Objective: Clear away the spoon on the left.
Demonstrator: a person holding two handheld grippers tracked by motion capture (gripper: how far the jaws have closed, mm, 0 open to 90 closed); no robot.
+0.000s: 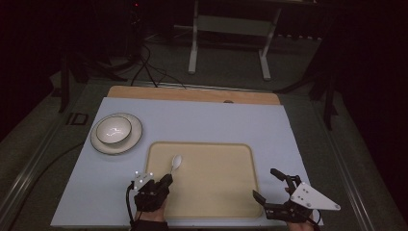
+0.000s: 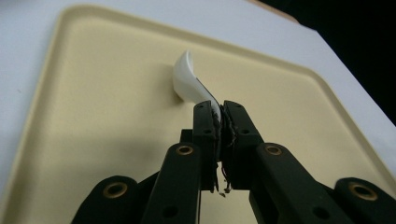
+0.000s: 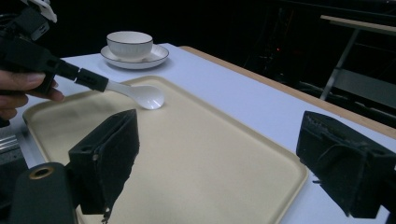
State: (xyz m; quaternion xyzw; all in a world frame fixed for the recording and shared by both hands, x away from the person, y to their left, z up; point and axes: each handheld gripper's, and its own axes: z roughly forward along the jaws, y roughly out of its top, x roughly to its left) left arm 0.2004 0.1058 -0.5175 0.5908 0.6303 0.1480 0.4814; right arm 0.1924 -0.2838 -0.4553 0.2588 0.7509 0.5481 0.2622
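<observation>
Now left gripper clamped on white spoon handle over tray, right gripper wide open, empty

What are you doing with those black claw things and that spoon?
A person holds a black two-jaw gripper in each hand at a white table. The left gripper is pinching the handle of a white ceramic spoon, whose bowl rests on the beige plastic tray. The right gripper sits open near the tray's right edge, holding nothing. A white bowl stands on a white saucer to the left, beyond the tray.
</observation>
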